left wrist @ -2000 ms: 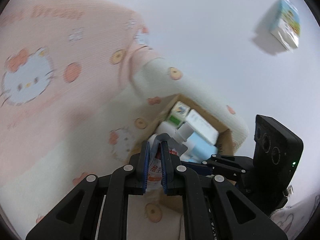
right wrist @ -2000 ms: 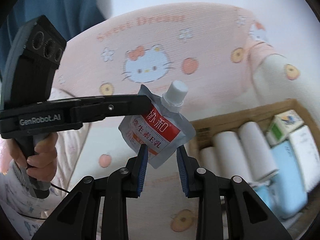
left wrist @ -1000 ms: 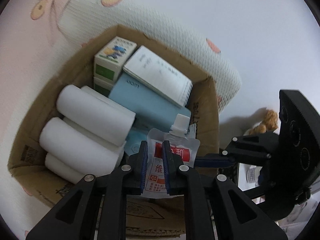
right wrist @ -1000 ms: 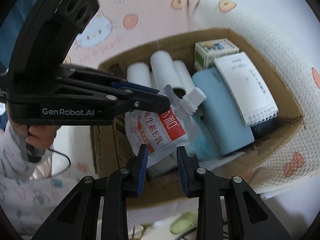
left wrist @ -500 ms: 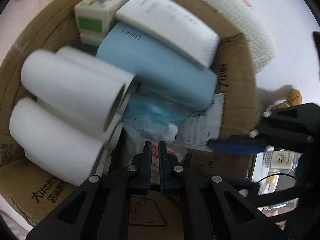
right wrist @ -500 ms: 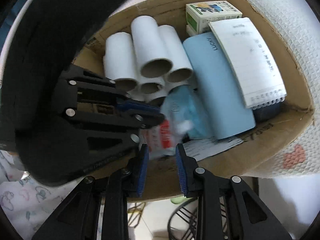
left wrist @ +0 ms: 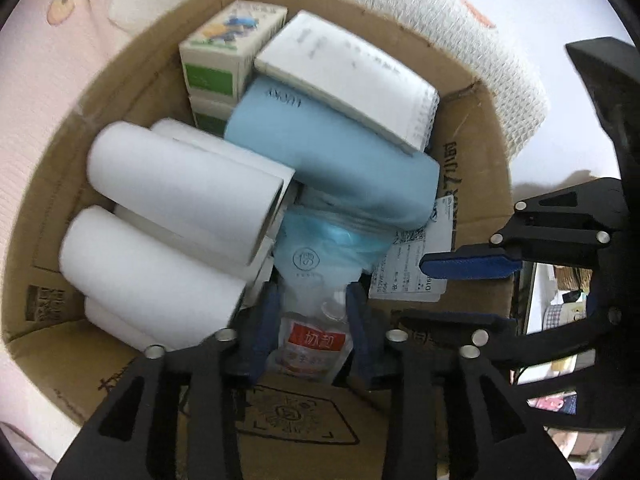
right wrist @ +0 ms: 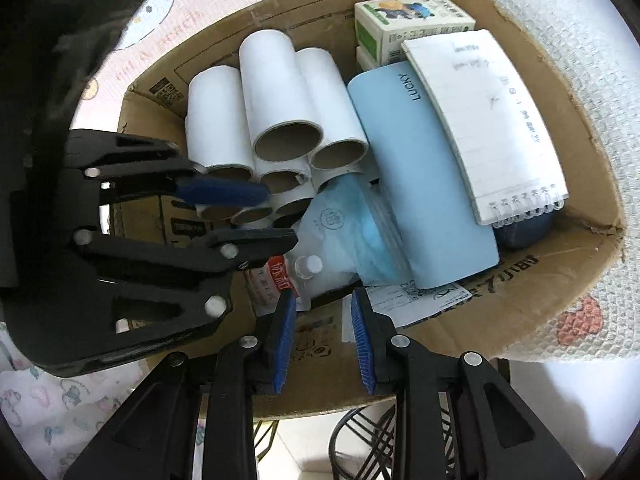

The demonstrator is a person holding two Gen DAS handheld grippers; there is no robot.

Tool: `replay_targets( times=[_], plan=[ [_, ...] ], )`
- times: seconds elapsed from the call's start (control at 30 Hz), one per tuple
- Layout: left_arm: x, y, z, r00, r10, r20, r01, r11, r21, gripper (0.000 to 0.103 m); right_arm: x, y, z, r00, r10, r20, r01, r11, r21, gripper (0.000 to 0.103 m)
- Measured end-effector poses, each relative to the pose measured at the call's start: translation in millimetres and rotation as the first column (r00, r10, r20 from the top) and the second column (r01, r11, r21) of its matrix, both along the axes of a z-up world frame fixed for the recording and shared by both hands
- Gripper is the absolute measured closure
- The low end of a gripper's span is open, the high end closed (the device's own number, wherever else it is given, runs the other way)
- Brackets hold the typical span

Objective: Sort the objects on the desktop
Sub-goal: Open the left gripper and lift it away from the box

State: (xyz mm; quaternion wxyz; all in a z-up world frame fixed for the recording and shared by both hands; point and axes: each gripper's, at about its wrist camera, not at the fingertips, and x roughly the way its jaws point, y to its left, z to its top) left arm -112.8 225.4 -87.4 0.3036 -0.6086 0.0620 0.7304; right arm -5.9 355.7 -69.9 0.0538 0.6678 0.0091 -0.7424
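Note:
A spouted pouch (left wrist: 314, 344) with a red label lies inside the cardboard box (left wrist: 472, 128), against its near wall, cap toward the blue mask bag (left wrist: 320, 248). My left gripper (left wrist: 314, 312) straddles the pouch with its jaws opening, and the pads stand just off its sides. In the right wrist view the left gripper (right wrist: 264, 216) reaches in from the left over the pouch (right wrist: 276, 276). My right gripper (right wrist: 324, 332) hovers open over the box's near wall (right wrist: 520, 280) with nothing between its fingers. One of its blue pads (left wrist: 468, 267) shows in the left wrist view.
The box also holds several white paper rolls (right wrist: 280, 92), a light blue case (right wrist: 420, 184), a spiral notepad (right wrist: 492, 120), a green and white carton (right wrist: 408, 20) and a printed slip (right wrist: 416, 300). It rests on a pink cartoon blanket (right wrist: 172, 12). A wire basket (right wrist: 360, 432) stands below.
The left gripper has sunk deeper into the box and its jaws have spread off the pouch, which now rests at the box's near wall. The right gripper lowered slightly.

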Motion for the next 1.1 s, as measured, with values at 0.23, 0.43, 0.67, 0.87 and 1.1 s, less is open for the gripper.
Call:
replay_targets(
  times=[0.23,0.43,0.67,0.87,1.1],
  plan=[
    [19.5,-20.7,31.5,0.989,0.058,-0.138,-0.049,0.997,0.063,0.043,17.8,-0.9,-2.0,0.999,-0.011,-0.045,0.012,0.999,0.043,0.078],
    [30.8,-27.1,57.3,0.944,0.117,-0.308,-0.113,0.993,0.033,0.037,35.1,-5.6,-1.1,0.996,0.002,-0.089,0.006,0.996,0.089,0.078],
    [43.4,-50.8,82.0,0.905,0.231,-0.356,-0.204,0.973,0.111,0.035,34.6,-22.1,17.6,0.935,-0.115,-0.336,0.152,0.984,0.087,0.072],
    [64.5,-68.6,92.7,0.851,0.254,-0.459,-0.242,0.966,0.088,0.033,7.6,-50.9,30.5,0.873,-0.240,-0.425,0.258,0.966,-0.017,0.054],
    [76.8,-91.2,92.7,0.856,0.308,-0.415,-0.302,0.950,0.082,0.028,38.7,-72.4,67.5,0.865,-0.197,-0.461,0.256,0.964,0.068,0.045]
  ],
)
